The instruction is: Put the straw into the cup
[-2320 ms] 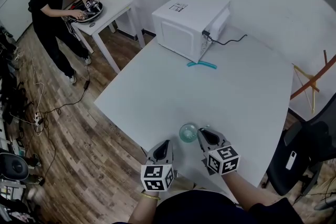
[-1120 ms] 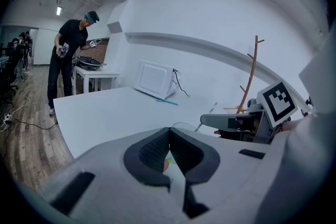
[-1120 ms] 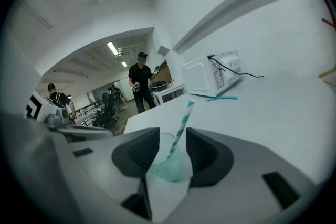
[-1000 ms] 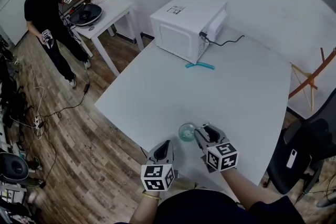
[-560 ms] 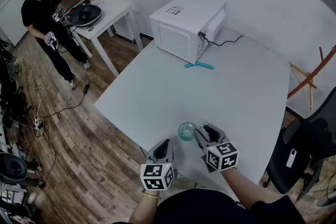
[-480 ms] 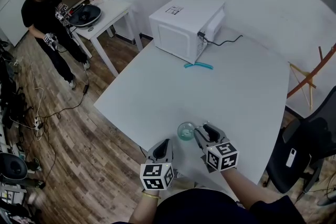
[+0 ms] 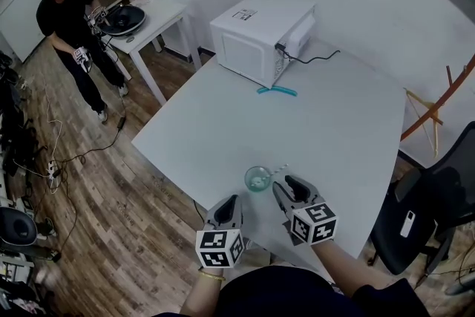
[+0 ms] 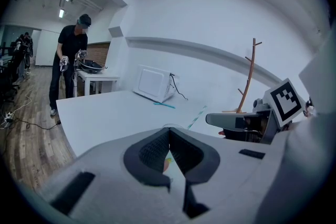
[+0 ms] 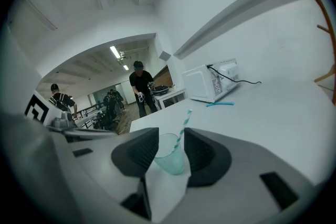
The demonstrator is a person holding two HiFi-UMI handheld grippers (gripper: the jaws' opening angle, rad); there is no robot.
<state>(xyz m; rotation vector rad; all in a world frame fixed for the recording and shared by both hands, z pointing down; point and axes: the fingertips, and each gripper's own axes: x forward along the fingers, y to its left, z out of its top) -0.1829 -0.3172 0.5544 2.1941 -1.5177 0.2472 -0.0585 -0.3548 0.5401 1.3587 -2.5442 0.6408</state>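
A clear teal-tinted cup (image 7: 257, 178) stands near the front edge of the white table (image 7: 334, 130). A teal-and-white striped straw (image 7: 279, 170) leans out of the cup toward the right. In the right gripper view the cup (image 9: 170, 156) and the straw (image 9: 183, 131) show in the gap between the jaws, just beyond them. My right gripper (image 7: 287, 188) is open, just right of the cup, holding nothing. My left gripper (image 7: 228, 203) hangs at the table's front edge, left of the cup, its pads (image 8: 157, 148) pressed together.
A white microwave (image 7: 260, 33) with a black cable sits at the table's far side, and a teal straw-like piece (image 7: 276, 90) lies in front of it. A person (image 7: 74, 18) stands by a small side table at far left. A black chair (image 7: 423, 211) is at right.
The right gripper has drawn back slightly from the cup, and the straw now shows free above the rim. The person at far left has shifted position.
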